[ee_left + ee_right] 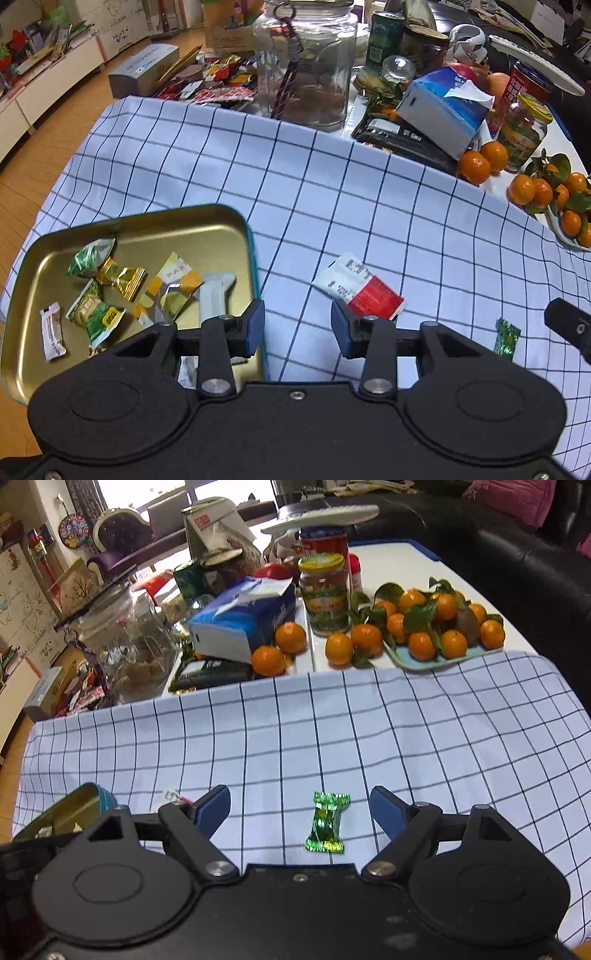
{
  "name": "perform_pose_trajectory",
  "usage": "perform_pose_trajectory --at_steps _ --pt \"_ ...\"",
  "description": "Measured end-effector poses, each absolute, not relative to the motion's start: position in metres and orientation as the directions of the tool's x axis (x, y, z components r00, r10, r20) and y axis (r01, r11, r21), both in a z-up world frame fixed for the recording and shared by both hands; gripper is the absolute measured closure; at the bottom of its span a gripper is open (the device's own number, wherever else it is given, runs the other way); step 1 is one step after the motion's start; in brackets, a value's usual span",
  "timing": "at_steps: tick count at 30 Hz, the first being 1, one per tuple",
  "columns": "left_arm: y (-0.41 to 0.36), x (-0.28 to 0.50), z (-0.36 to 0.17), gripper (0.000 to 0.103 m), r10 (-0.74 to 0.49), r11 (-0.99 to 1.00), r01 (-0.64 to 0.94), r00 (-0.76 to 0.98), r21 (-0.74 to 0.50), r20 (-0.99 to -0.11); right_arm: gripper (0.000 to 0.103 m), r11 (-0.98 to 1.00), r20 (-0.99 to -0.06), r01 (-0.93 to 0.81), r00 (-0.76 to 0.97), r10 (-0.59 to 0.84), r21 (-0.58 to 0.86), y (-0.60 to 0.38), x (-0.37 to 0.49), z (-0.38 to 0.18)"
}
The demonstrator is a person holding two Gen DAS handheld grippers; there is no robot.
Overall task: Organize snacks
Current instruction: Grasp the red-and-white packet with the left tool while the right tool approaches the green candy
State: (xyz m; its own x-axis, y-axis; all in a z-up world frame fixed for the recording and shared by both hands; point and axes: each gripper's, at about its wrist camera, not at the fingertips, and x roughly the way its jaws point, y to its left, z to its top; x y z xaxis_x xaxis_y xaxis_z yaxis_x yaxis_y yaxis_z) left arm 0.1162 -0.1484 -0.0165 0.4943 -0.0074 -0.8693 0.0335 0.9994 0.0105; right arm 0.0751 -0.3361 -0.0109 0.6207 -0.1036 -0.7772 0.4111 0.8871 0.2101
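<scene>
A gold tin tray (221,225) lies at the left on the checked cloth and holds several wrapped snacks (122,280). My left gripper (297,326) is open and empty, beside the tray's right rim. A red and white packet (360,290) lies on the cloth just ahead of its right finger. A green candy (327,821) lies between the open fingers of my right gripper (301,808), which is empty. The candy also shows in the left wrist view (508,338). The tray's corner (86,797) shows at the left of the right wrist view.
Beyond the cloth (332,184) stand a big glass jar (306,66), a blue tissue box (443,107), a small jar (327,594), loose tangerines (277,650) and a tray of tangerines (436,620). A black sofa (517,554) is at the right.
</scene>
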Motion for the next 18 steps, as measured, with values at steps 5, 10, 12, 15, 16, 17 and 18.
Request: perform_pose_trajectory --at_steps 5,10,12,15,16,17,18 --pt "-0.173 0.131 -0.023 0.053 0.003 1.000 0.019 0.516 0.015 -0.857 0.016 0.859 -0.759 0.440 0.644 -0.098 0.263 -0.350 0.073 0.000" --pt "-0.198 0.149 -0.038 0.053 0.026 0.999 0.005 0.478 0.032 -0.878 0.016 0.837 -0.750 0.477 0.649 -0.129 0.269 -0.363 0.069 0.007" --pt "-0.207 0.153 -0.042 0.053 0.055 0.997 0.013 0.483 0.070 -0.874 0.016 0.827 -0.746 0.484 0.654 -0.125 0.286 -0.368 0.067 0.009" --pt "-0.216 0.157 -0.045 0.053 0.100 0.993 0.005 0.502 0.119 -0.859 0.016 0.816 -0.739 0.492 0.662 -0.124 0.304 -0.374 0.065 0.012" --pt "-0.218 0.159 -0.047 0.053 0.107 0.992 0.005 0.503 0.126 -0.858 0.016 0.814 -0.737 0.493 0.664 -0.123 0.308 -0.375 0.065 0.013" --pt "-0.220 0.160 -0.049 0.053 0.109 0.991 0.007 0.500 0.130 -0.859 0.016 0.810 -0.737 0.495 0.665 -0.121 0.313 -0.377 0.065 0.014" --pt "-0.221 0.162 -0.051 0.053 0.106 0.992 0.009 0.496 0.128 -0.862 0.016 0.808 -0.736 0.495 0.666 -0.117 0.319 -0.378 0.065 0.015"
